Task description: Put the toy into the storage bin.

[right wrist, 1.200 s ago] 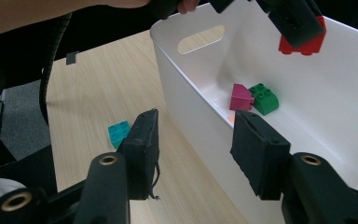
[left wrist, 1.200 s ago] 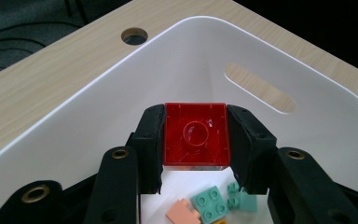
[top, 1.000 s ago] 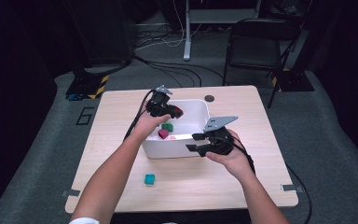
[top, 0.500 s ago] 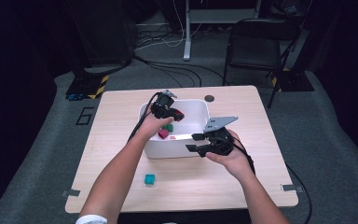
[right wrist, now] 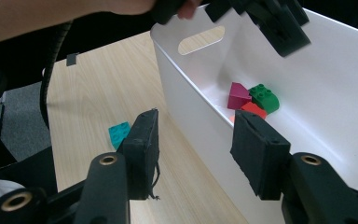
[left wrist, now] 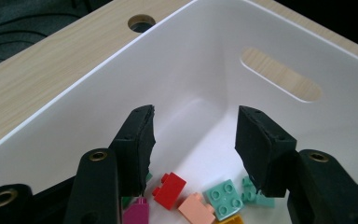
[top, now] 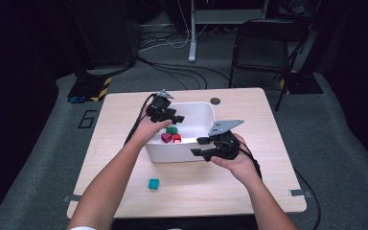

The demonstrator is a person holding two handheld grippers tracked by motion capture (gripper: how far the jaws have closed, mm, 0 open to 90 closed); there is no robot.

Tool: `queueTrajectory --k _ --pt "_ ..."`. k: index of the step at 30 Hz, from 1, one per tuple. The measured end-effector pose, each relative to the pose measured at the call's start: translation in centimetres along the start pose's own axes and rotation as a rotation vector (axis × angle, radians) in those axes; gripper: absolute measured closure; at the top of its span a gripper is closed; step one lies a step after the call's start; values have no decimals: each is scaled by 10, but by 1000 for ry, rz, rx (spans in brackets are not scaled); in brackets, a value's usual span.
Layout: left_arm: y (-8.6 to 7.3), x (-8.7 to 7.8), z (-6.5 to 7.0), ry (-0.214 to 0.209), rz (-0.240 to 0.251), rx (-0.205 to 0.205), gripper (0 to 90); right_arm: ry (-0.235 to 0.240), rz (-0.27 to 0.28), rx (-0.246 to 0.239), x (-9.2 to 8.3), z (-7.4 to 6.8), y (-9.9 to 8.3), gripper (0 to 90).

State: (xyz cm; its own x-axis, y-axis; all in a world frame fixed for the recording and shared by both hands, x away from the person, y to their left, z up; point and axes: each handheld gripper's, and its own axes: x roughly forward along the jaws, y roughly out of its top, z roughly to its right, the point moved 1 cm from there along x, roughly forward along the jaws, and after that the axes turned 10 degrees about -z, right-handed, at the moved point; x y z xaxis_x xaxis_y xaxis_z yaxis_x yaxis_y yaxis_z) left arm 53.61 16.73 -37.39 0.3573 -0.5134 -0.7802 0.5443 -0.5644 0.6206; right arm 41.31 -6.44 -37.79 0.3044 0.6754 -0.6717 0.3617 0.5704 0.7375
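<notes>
A white bin [top: 191, 104] stands mid-table and holds several toy bricks, among them a green one [top: 172, 130], a magenta one [top: 166, 138] and a red one [top: 177, 138]. My left gripper [top: 175, 120] hovers over the bin's left part. Its jaws have just been opening and nothing is between them [left wrist: 193, 140]. Below them lie a red brick [left wrist: 169, 190], a peach brick [left wrist: 196, 208] and a mint brick [left wrist: 223, 199]. My right gripper [top: 199, 146] stands open at the bin's near right corner, with the bin's wall [right wrist: 186, 98] ahead of its jaws [right wrist: 193, 140].
A teal brick [top: 154, 184] lies alone on the wooden table in front of the bin, also visible to the left of my right gripper's jaws [right wrist: 119, 134]. A cable hole [top: 215, 101] sits behind the bin. A black folding chair [top: 263, 45] stands beyond the table.
My left gripper has shifted a little from the bin's left rim toward its inside, and its jaws have parted. The right gripper has stayed put.
</notes>
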Motion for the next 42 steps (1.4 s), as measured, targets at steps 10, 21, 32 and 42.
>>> queueTrajectory --k 10,21,32,42 --pt "-14 -48 13 6 68 6 462 0 2 5 1 0 0 506" --pt "-42 -82 21 29 80 21 464 1 3 5 5 -1 1 501" --pt "-85 -104 28 65 70 26 471 3 7 3 6 -2 2 500" --pt "-124 -109 39 102 77 22 473 2 5 5 8 -3 2 499"
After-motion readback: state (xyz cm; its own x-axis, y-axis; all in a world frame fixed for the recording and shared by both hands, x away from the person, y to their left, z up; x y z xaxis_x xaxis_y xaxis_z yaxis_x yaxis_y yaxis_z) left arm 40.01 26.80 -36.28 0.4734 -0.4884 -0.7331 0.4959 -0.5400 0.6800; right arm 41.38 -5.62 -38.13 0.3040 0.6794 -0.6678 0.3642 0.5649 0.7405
